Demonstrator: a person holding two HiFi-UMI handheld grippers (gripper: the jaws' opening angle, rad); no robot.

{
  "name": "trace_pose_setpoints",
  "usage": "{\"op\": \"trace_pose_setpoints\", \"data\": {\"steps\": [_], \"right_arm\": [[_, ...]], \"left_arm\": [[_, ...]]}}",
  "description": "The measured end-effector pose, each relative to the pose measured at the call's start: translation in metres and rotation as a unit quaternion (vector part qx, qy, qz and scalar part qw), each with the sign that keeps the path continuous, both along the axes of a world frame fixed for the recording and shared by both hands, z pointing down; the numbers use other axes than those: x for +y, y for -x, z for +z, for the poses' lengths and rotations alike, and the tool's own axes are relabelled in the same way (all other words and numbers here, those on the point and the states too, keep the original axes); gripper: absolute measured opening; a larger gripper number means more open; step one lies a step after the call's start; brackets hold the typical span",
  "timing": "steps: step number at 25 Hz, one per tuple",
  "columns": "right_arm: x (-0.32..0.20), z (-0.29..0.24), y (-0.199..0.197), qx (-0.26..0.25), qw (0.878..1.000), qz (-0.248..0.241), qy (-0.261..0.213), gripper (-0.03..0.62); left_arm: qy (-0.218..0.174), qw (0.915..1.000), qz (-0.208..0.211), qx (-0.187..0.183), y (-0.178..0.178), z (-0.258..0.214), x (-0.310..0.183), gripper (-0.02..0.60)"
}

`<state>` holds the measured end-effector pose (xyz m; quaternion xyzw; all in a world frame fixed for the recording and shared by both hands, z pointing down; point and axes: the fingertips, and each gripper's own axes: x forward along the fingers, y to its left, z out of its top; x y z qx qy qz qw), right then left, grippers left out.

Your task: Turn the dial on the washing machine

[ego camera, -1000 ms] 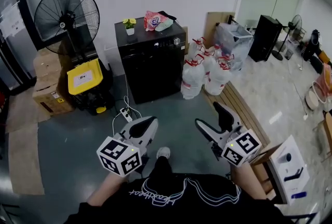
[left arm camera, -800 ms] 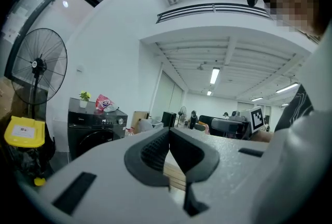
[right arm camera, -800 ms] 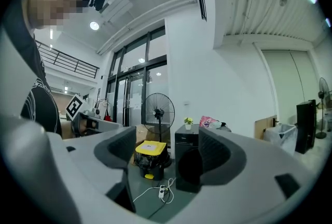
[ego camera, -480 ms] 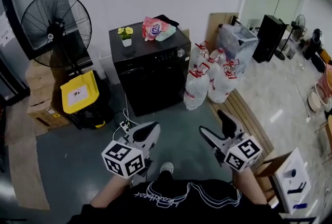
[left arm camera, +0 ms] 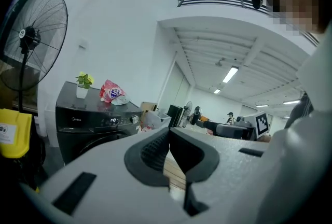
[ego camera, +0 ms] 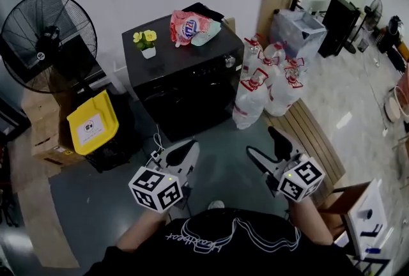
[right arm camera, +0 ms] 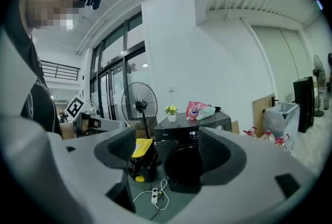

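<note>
Two grippers are hanging low in the frame while the person is walking up to the washing machine [ego camera: 182, 80]. In the head view it is sitting larger and nearer the centre than it was a second ago, and the fan [ego camera: 48, 38] is sliding out toward the upper left edge. The gap is closing, but the machine is still well apart from both tools, so the approach looks unfinished and nothing is touching the dial [ego camera: 229, 62] yet.

The left gripper [ego camera: 182, 154], at lower left of centre, is keeping its jaws pressed together on nothing; its own view is showing the two pads meeting edge to edge [left arm camera: 168, 150]. The right gripper [ego camera: 265, 150], at lower right of centre, is holding its jaws wide apart and empty, and in its own view the machine is framed in the gap between them [right arm camera: 176, 158]. That open one seems the likelier tool for the dial.

The machine is standing against the white wall in the upper middle of the head view. It is a black front-loader with a glossy top, a dark round door and a narrow control strip along the upper front. The dial is showing as a small silver knob at the right end of that strip [left arm camera: 133, 119], beside a small lit display. A potted plant [ego camera: 146, 41] and a pink bag [ego camera: 188, 25] are resting on top.
</note>
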<state>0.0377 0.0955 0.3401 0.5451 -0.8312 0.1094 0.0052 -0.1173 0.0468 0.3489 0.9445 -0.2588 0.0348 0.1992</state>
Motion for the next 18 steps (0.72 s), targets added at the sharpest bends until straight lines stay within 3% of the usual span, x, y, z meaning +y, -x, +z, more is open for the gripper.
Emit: {"op": "trace_pose_setpoints", "data": {"steps": [9,18], "right_arm": [[-0.07,0.016,-0.017,0.035,0.999,0.021,0.01,0.367],[-0.16,0.021,-0.052,0.063,0.998,0.03,-0.002,0.36]], "left_arm": [[0.022,0.9993,-0.03,0.006,0.001,0.024,-0.067,0.005],[0.008,0.9975,-0.07,-0.004,-0.006,0.021,-0.123,0.005]]}}
